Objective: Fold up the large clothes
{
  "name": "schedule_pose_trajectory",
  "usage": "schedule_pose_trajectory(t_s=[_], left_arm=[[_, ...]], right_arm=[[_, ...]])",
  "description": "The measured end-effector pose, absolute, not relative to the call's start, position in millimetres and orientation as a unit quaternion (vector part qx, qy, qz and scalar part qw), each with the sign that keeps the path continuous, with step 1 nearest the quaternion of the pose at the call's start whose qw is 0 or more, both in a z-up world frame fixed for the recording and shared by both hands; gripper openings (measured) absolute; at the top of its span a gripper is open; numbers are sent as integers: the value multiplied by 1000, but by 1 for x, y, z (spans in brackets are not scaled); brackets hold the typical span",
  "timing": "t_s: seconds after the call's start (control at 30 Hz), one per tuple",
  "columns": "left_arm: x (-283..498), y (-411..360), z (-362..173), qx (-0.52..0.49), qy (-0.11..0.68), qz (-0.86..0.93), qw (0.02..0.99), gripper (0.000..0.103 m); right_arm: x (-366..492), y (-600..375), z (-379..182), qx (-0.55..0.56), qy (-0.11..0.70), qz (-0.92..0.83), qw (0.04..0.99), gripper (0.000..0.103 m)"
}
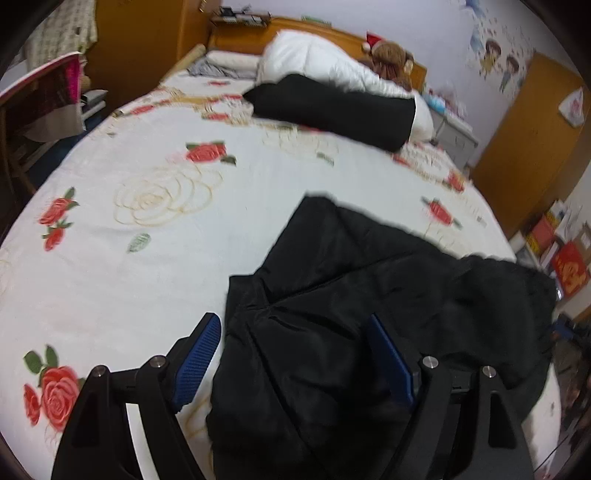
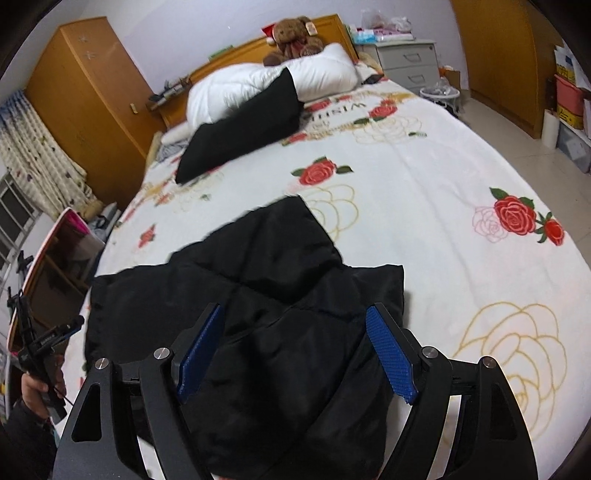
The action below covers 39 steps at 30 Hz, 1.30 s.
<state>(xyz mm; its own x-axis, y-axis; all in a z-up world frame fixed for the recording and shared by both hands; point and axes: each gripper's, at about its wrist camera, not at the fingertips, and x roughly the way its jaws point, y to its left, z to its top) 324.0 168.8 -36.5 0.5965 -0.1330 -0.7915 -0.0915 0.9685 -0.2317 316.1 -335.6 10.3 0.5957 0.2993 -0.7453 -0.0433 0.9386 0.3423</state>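
Note:
A black quilted jacket [image 1: 369,288] [image 2: 266,280] lies partly folded on the rose-print bed sheet [image 1: 166,258] [image 2: 424,206], near the foot of the bed. My left gripper [image 1: 293,321] hovers over the jacket's left part with its jaws wide apart. Its blue pads [image 1: 197,358] touch no fabric. My right gripper [image 2: 295,310] stands open over the jacket's right part, and the cloth under it is not pinched. A second black garment [image 1: 332,107] [image 2: 240,129], folded flat, rests farther up the bed against the white duvet [image 1: 325,62] [image 2: 236,88].
A teddy bear [image 2: 295,35] sits on the pillows by the wooden headboard [image 2: 221,59]. A grey bedside drawer unit [image 2: 410,62] and wooden wardrobes [image 2: 88,96] flank the bed. At the left edge of the right wrist view, a person's hand [image 2: 35,384] holds the other gripper's handle.

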Motion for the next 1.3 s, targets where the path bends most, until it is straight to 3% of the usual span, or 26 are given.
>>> schedule_pose_trajectory(t_s=[0.1,0.17,0.2,0.23,0.27,0.4,0.43,0.67,0.97,1.07,1.13,1.2,1.3], left_arm=[[338,163,-54,-123,455,-22,882,83],[341,160,-56,-119,443,-25,888,74],[342,159,-55,-115,436,-21,892,57],[343,159,-54,-113,430,-15,896,35],[343,162,-51,-116,423,-8,899,30],[343,182,-41,-159,383,15,910,15],[346,184,-44,-161,382,27,910,0],[358,208,-111,-194,434,99,874,0],[340,200,-60,-157,384,85,906,1],[337,182,-31,-131,366,57,920,14],[335,165,-14,-115,351,25,929,42],[335,138,-2,-93,338,-18,936,54],[343,90,-7,-29,338,-81,937,56]], right_arm=[[333,-337,-4,146,447,103,876,79],[343,-335,-11,146,457,105,871,76],[347,-334,-13,144,458,101,871,51],[348,-332,-13,140,458,98,872,37],[350,-330,-13,135,456,91,875,22],[354,-329,-5,136,425,73,892,17],[359,-329,-7,137,428,67,891,17],[386,-318,-69,105,476,30,872,19],[381,-323,-49,106,459,30,882,39],[370,-329,-27,113,434,26,893,53],[360,-330,-10,109,408,22,906,56],[344,-321,12,101,376,33,920,58],[327,-289,25,82,356,83,927,61]])
